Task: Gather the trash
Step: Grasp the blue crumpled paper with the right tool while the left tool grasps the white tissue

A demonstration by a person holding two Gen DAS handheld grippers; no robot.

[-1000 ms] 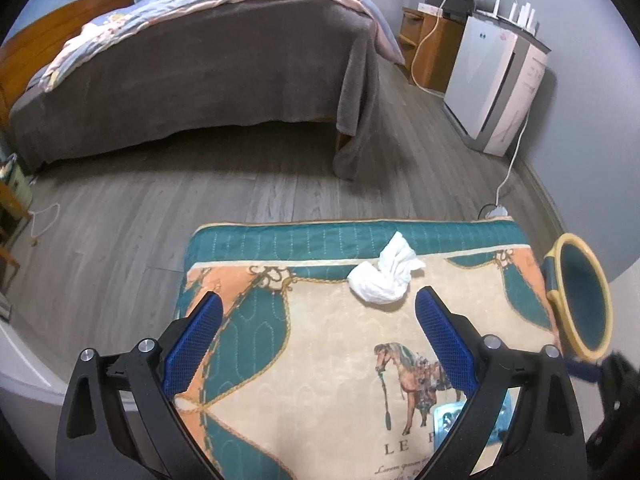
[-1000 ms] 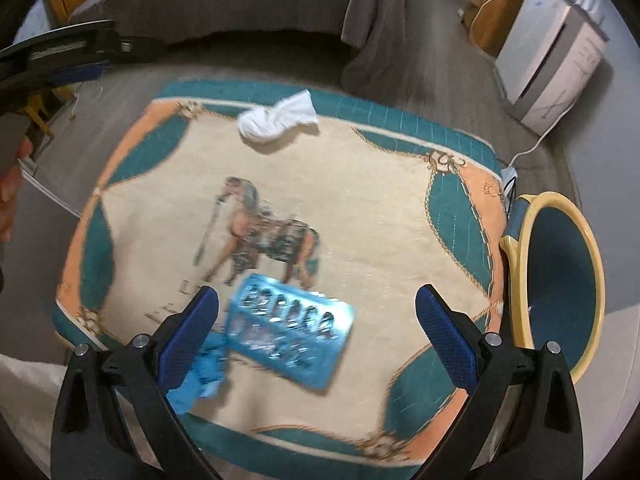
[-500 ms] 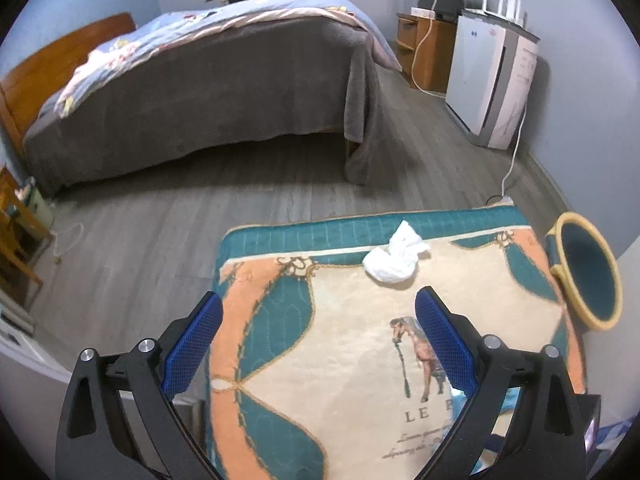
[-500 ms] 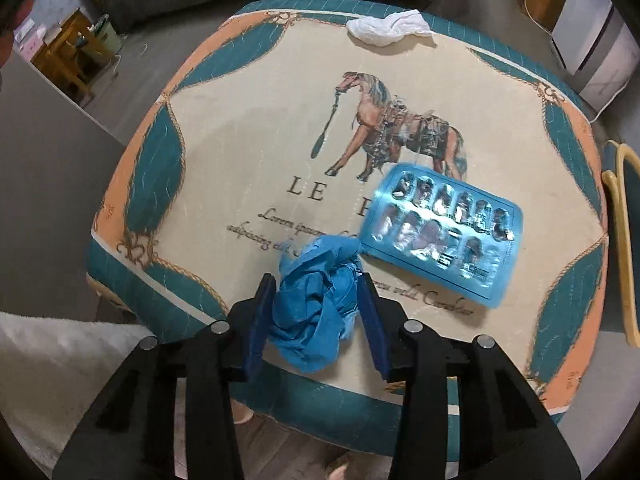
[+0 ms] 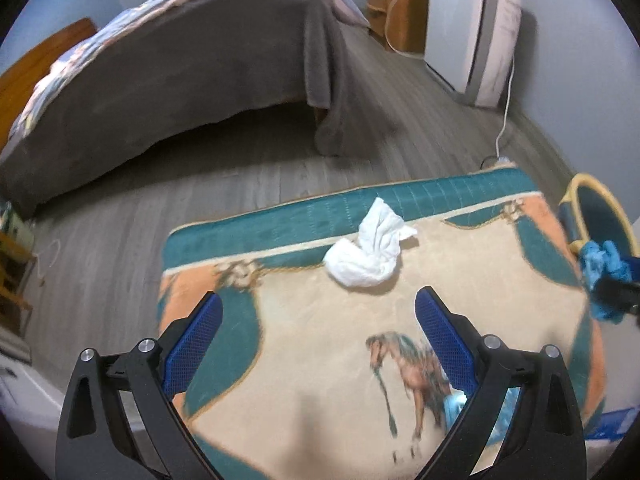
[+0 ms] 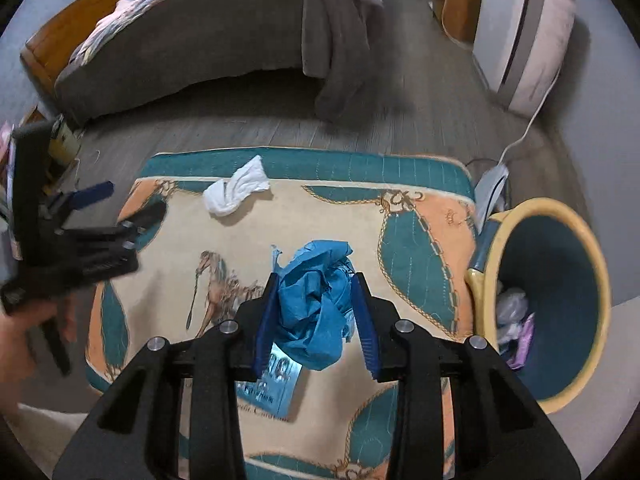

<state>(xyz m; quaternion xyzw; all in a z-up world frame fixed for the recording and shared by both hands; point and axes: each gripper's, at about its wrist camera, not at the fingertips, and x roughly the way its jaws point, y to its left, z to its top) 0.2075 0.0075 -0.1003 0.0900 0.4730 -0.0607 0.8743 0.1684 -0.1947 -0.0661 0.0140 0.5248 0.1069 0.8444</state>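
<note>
Behind everything, the bed (image 5: 180, 80) with its grey cover fills the far side of the room, standing on the wood floor (image 5: 280, 160), and a white appliance (image 5: 472, 32) stands against the wall to the right. Nearer the cameras lies the surface (image 6: 280, 208), spread with a cream, teal and orange cloth printed with a horse. Just off its right edge sits the bin (image 6: 576, 240), yellow-rimmed and dark teal inside, tilted toward the camera, with pale and pinkish scraps already at its bottom.

At the left of the right wrist view a hand (image 6: 24, 336) carries the left gripper (image 5: 316, 312), whose blue pads stand wide apart with nothing between them, over the cloth just short of the white tissue (image 5: 368, 252) crumpled near the far teal border. The right gripper (image 6: 314, 312) is clenched on the blue wad (image 6: 316, 304), a crumpled glove-like bundle pressed between both pads and lifted clear of the cloth, to the left of the bin. Beneath it a blister pack (image 6: 272, 388) lies flat on the cloth, partly hidden.
</note>
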